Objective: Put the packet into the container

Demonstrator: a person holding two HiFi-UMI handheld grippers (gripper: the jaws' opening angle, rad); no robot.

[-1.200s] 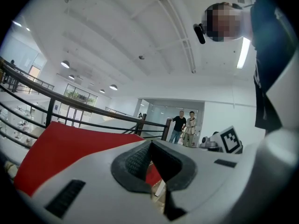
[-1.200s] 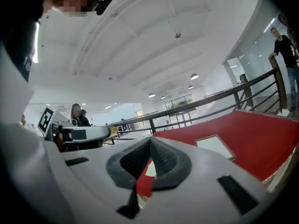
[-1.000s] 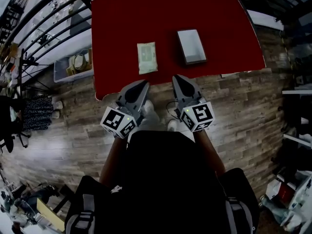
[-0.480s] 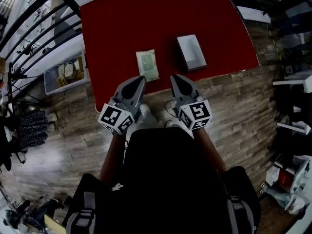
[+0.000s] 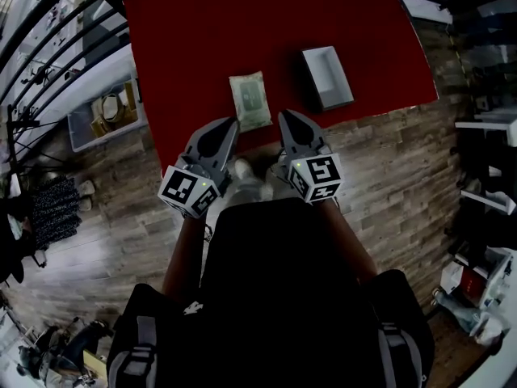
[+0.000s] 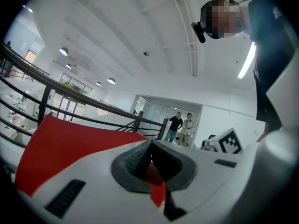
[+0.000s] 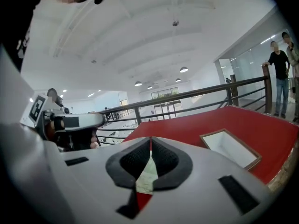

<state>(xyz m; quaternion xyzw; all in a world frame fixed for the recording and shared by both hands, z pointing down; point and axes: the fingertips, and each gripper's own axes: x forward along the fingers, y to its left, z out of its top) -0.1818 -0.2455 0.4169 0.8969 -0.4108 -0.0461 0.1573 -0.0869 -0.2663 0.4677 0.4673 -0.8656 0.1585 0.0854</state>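
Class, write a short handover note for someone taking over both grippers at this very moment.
Left gripper: shut, empty, at the red table's front edge.
Right gripper: shut, empty, alongside.
Packet: flat on the table, just ahead, between both grippers.
Container: open, empty, right of the packet, apart from it.
Done: nothing yet. Left: open a gripper, grasp the packet, place it in the container.
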